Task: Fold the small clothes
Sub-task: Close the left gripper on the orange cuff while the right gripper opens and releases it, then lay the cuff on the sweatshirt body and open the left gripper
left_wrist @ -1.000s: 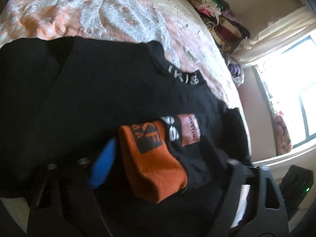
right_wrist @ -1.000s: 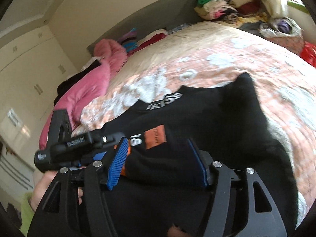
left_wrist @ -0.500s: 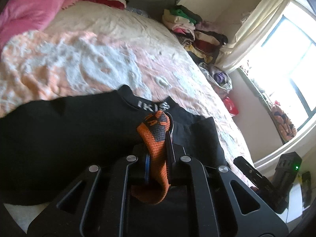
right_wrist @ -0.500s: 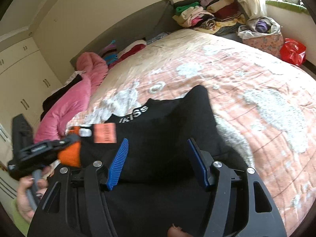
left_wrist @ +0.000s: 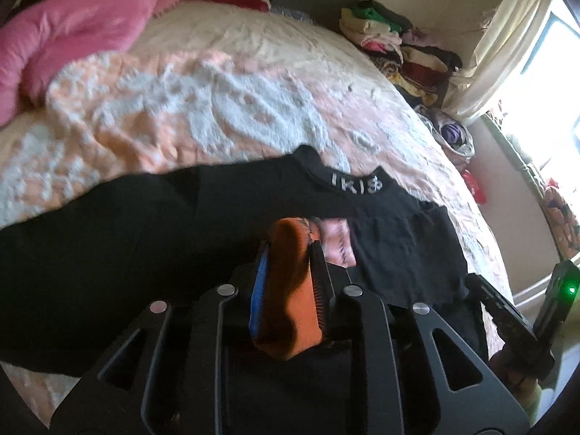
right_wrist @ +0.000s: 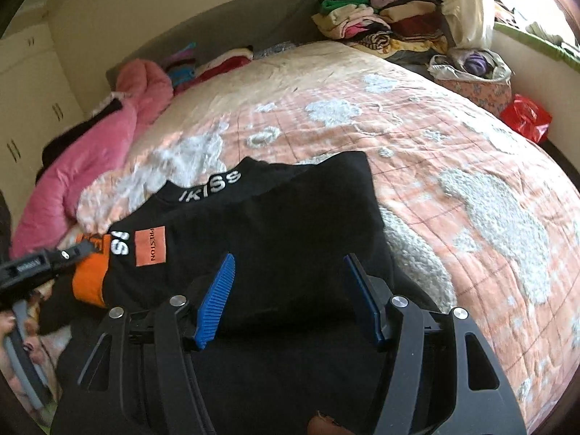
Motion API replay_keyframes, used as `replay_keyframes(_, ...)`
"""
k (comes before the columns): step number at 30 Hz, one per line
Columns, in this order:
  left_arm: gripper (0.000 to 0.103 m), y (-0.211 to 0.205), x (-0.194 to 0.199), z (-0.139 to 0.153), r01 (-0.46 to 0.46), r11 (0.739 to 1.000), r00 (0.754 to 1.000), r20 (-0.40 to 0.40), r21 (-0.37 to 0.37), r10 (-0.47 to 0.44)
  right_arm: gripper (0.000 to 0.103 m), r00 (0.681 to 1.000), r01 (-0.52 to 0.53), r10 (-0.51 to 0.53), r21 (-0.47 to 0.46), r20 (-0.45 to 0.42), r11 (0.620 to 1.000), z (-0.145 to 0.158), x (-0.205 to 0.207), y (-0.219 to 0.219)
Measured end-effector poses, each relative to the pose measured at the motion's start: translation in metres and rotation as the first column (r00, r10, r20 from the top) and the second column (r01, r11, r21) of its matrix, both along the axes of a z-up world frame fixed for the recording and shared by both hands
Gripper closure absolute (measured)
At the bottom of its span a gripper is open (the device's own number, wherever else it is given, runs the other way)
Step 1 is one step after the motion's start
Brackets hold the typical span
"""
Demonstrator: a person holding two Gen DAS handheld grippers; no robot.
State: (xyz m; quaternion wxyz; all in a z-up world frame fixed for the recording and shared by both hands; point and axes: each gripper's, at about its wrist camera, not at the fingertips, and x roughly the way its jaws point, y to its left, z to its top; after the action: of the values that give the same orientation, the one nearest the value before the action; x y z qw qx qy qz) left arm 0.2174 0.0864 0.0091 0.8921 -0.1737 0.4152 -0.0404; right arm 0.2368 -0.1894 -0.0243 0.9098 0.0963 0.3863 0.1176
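Black sweatshirt (right_wrist: 275,224): we see it spread on the peach quilt (right_wrist: 453,166), centre frame.
Left gripper (left_wrist: 290,282): angled downward, jaws just eased slightly, clenched on the orange cuff (left_wrist: 293,290).
Right gripper (right_wrist: 290,297): tilted down over the sweatshirt, fingers parted, grasping nothing.

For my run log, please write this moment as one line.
left hand-held gripper: shut on orange cuff | right hand-held gripper: open over black top

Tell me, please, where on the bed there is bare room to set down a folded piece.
The quilt lies bare between the black top and the clothes stack, and on toward the red bag. It is crowded along the headboard by the pink jacket.
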Motion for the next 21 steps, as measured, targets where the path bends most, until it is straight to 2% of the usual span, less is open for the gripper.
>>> replay_keyframes(3,0.083,-0.003,-0.007,0.009,0.022,1.000,0.998,0.053,-0.001,-0.022,0.040,1.000,-0.024,0.024,-0.036,-0.014,0.999,-0.003,0.006,0.010)
replay_keyframes(5,0.078,-0.009,-0.008,0.006,0.045,0.999,0.998,0.042,0.006,-0.045,0.037,0.999,-0.037,0.035,-0.064,-0.031,0.997,-0.007,0.009,0.014)
replay_keyframes(9,0.077,-0.018,0.001,-0.029,0.080,0.997,0.993,-0.092,0.012,-0.078,0.037,0.996,-0.010,-0.001,-0.126,-0.092,0.992,-0.022,0.016,0.014)
replay_keyframes(11,0.072,-0.018,0.005,-0.050,0.076,0.997,0.984,-0.166,0.029,-0.070,0.037,0.993,-0.002,-0.013,-0.126,-0.120,0.992,-0.030,0.018,0.010)
replay_keyframes(13,0.068,-0.016,0.002,-0.048,0.068,0.998,0.986,-0.154,0.011,-0.066,0.037,0.993,-0.004,-0.009,-0.115,-0.116,0.993,-0.032,0.016,0.009)
replay_keyframes(14,0.054,-0.014,-0.001,-0.044,0.066,0.998,0.988,-0.137,-0.002,-0.066,0.037,0.994,-0.005,-0.007,-0.112,-0.105,0.994,-0.030,0.014,0.009)
replay_keyframes(16,0.042,-0.012,-0.008,-0.037,0.054,0.998,0.993,-0.107,0.013,-0.053,0.035,0.997,-0.007,0.002,-0.081,-0.071,0.997,-0.024,0.007,0.007)
replay_keyframes(19,0.042,-0.008,-0.020,-0.026,0.034,0.998,0.997,-0.066,0.049,-0.031,0.026,1.000,-0.014,0.013,-0.063,-0.018,0.998,-0.013,-0.004,0.007)
replay_keyframes(21,0.037,-0.002,-0.029,-0.019,0.009,0.999,0.999,-0.036,0.047,-0.007,0.020,0.999,-0.031,0.031,-0.055,0.008,0.998,-0.005,-0.012,0.010)
